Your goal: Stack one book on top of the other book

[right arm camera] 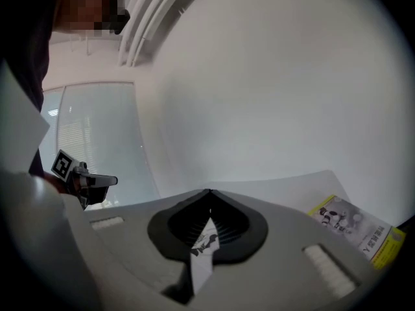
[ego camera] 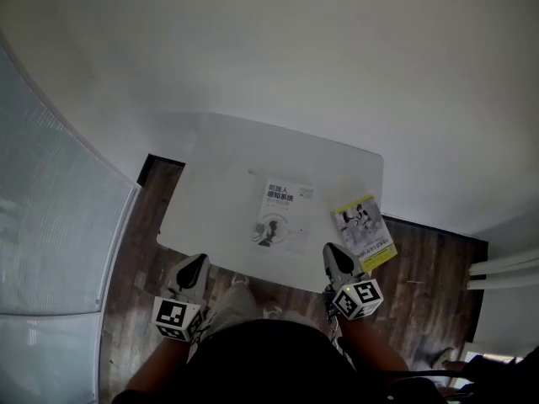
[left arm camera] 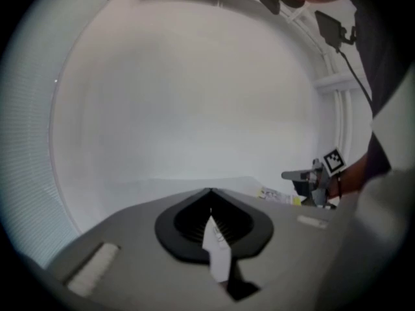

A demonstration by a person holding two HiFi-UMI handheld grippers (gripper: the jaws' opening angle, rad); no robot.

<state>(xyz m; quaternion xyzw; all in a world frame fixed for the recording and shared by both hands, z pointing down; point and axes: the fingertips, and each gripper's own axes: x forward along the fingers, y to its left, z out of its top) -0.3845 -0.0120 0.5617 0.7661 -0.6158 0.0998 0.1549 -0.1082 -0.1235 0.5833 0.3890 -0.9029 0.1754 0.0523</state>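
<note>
Two books lie flat and apart on the white table [ego camera: 227, 154]. A white-covered book [ego camera: 282, 215] is in the middle near the front edge. A yellow-edged book [ego camera: 364, 232] [right arm camera: 356, 229] [left arm camera: 279, 195] sits at the right front corner, slightly over the edge. My left gripper [ego camera: 195, 264] [left arm camera: 211, 190] hovers at the table's front left edge, shut and empty. My right gripper [ego camera: 335, 255] [right arm camera: 209, 191] is at the front edge just left of the yellow-edged book, shut with nothing held. Neither touches a book.
A frosted glass partition [ego camera: 50, 225] runs along the left. Dark wooden floor [ego camera: 429, 263] surrounds the table. White rails [ego camera: 505, 272] stand at the far right. A plain white wall [ego camera: 295, 49] lies behind the table. The person stands close to the front edge.
</note>
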